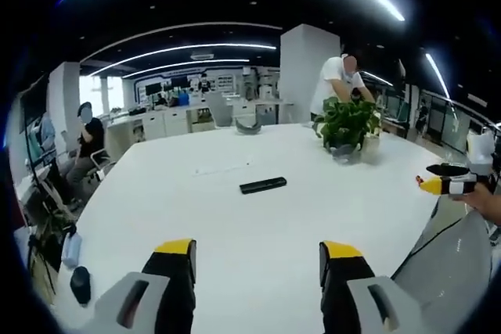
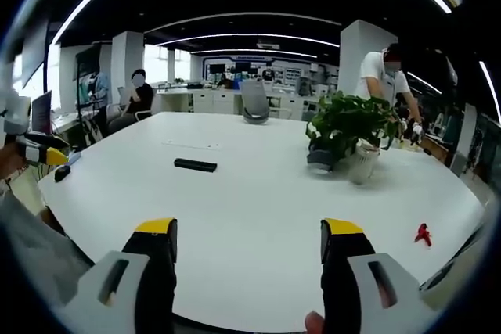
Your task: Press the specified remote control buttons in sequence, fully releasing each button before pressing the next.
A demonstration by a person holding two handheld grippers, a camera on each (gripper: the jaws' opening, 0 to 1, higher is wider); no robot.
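Observation:
A black remote control (image 1: 263, 185) lies flat on the white table (image 1: 196, 217), well ahead of my left gripper (image 1: 260, 254), whose yellow-tipped jaws stand wide apart with nothing between them. The right gripper view has the same remote control (image 2: 195, 165) at left of centre on the table (image 2: 266, 209). My right gripper (image 2: 250, 234) is open too and holds nothing. The right gripper (image 1: 448, 185) enters the left gripper view from the right edge, held by a hand. The left gripper (image 2: 35, 152) comes in at the left edge of the right gripper view.
A potted green plant (image 1: 347, 127) stands on the table beyond the remote, with a white pot (image 2: 362, 163) beside it. A small red object (image 2: 423, 233) lies near the table's right edge. A grey chair (image 2: 254, 102) stands at the far side. People sit and stand around the office.

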